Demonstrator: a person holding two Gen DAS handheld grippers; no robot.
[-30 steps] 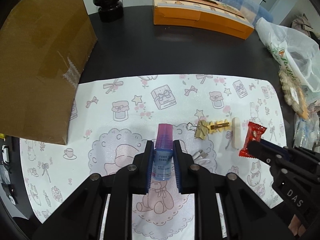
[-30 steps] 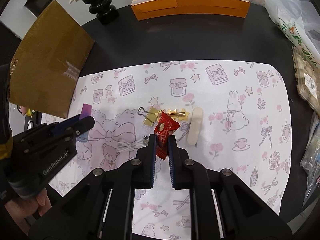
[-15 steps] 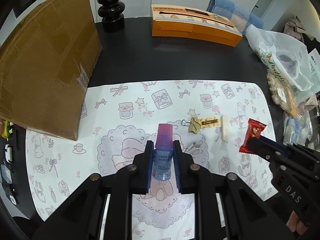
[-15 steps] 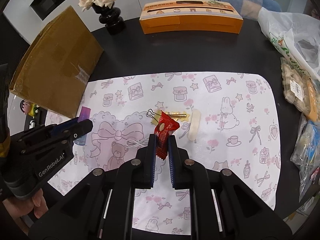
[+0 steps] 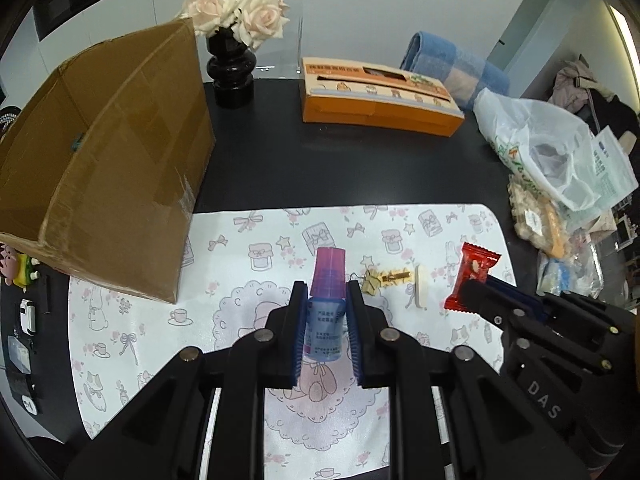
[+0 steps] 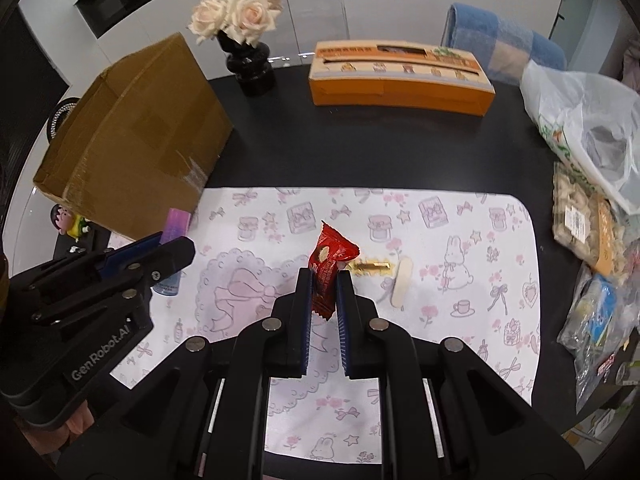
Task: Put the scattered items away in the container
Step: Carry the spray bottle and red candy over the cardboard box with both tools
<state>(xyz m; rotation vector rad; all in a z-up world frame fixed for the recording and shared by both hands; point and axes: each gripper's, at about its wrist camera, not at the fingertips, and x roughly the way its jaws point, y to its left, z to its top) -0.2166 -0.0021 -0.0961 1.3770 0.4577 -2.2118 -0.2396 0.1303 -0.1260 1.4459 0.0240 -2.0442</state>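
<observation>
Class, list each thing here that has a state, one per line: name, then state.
Left gripper: shut on bottle.
Bottle: capped, lifted.
Right gripper: shut on red packet.
Red packet: sealed, lifted.
Cardboard box: taped, opening unseen.
Gold clip: lying on mat.

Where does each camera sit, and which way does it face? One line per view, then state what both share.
Left wrist: on the left gripper, facing forward over the small blue bottle it clamps; right gripper at right.
Right wrist: on the right gripper, facing forward over the red snack packet; left gripper and fingertips at left.
Shared: patterned mat, cardboard box, orange box.
</observation>
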